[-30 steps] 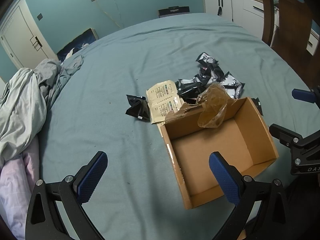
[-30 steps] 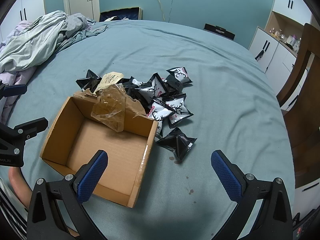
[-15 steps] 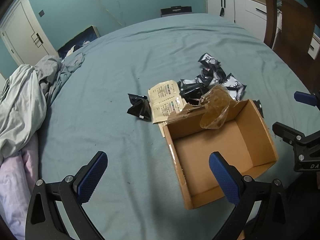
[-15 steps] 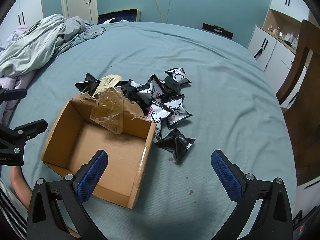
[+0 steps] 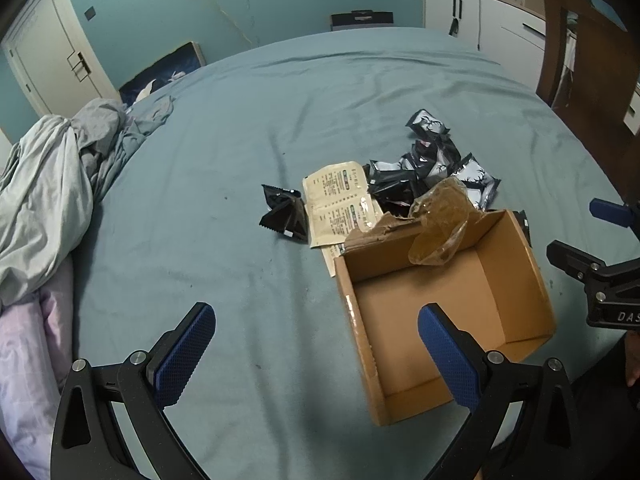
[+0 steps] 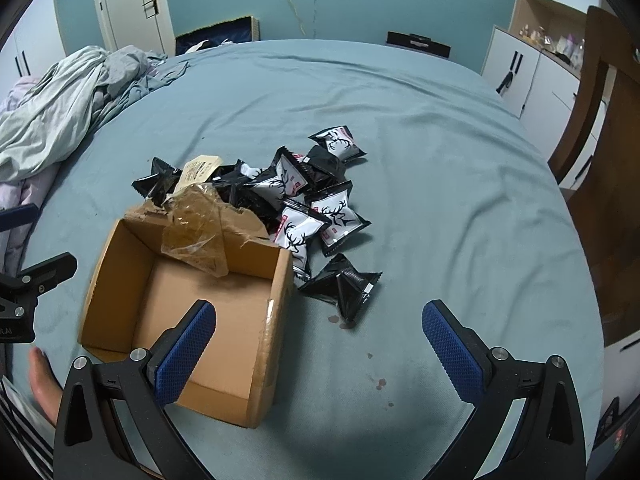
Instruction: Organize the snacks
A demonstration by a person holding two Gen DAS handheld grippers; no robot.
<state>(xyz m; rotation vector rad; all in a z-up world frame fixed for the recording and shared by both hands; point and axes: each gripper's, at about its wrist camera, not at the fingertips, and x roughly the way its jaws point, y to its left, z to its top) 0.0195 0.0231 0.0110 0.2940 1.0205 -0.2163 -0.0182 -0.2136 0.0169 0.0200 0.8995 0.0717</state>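
— Where are the snacks?
— The snack packets (image 6: 316, 204) lie heaped on the bed (image 6: 440, 160), just behind the cardboard box (image 6: 264, 344); one black packet (image 6: 344, 284) sits beside its right wall.
— And your grippers?
— My left gripper (image 5: 316, 354) and right gripper (image 6: 320, 350) both hover spread wide, holding nothing. The box looks empty, I think.

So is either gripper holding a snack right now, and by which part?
Neither. The left gripper and right gripper are both open and empty, above the bed, with the snack packets lying loose.
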